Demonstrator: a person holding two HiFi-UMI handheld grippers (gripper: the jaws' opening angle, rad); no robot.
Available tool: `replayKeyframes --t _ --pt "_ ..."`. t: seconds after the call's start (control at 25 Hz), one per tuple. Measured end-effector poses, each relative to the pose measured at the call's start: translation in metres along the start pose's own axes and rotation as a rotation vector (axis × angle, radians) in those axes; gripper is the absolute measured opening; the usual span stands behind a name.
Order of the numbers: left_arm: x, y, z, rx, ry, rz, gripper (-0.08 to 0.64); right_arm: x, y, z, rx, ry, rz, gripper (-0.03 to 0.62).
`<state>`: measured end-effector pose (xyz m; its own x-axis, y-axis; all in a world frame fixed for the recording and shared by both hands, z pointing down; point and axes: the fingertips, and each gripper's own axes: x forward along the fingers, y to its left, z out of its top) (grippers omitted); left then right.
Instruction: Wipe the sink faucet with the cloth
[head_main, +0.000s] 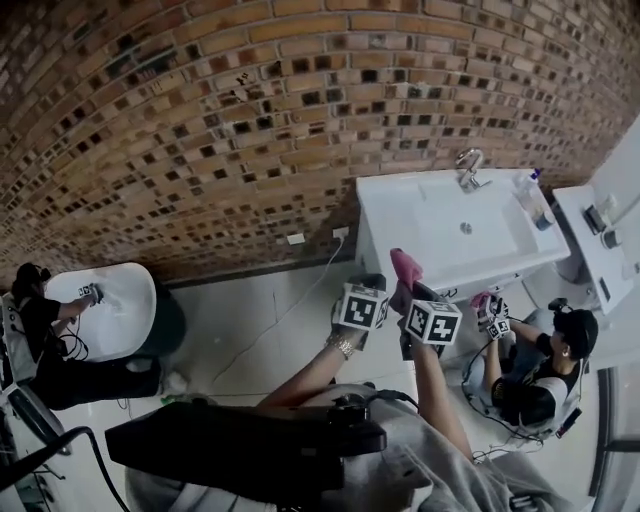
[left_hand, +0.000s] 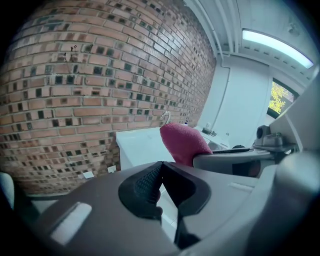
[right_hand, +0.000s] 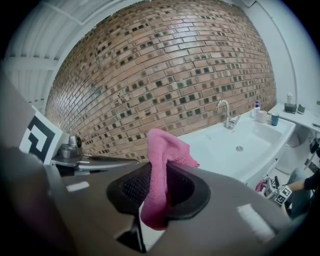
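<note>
Jaws of our right gripper (right_hand: 160, 174) clamp the pink cloth (right_hand: 161, 147); those of our left gripper (left_hand: 160, 169) sit closed, empty.

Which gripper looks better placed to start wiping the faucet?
Probably the right gripper: its jaws are shut on the pink cloth, and the faucet lies ahead in its view. The left gripper is shut on nothing.

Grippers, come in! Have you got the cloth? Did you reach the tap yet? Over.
Right gripper jaws shut on pink cloth. Left gripper shut, empty. Faucet ahead, not yet touched. Nothing blocking it.
</note>
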<state>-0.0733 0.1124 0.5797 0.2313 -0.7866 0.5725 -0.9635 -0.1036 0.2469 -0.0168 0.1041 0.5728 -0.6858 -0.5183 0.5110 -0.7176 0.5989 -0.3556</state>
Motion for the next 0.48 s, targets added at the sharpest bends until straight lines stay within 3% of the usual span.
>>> replayKeyframes --t 0.48 --pt "-0.022 0.017 0.016 -0.001 -0.034 0.034 0.02 0.001 0.023 0.007 -0.037 0.002 0.033 0.076"
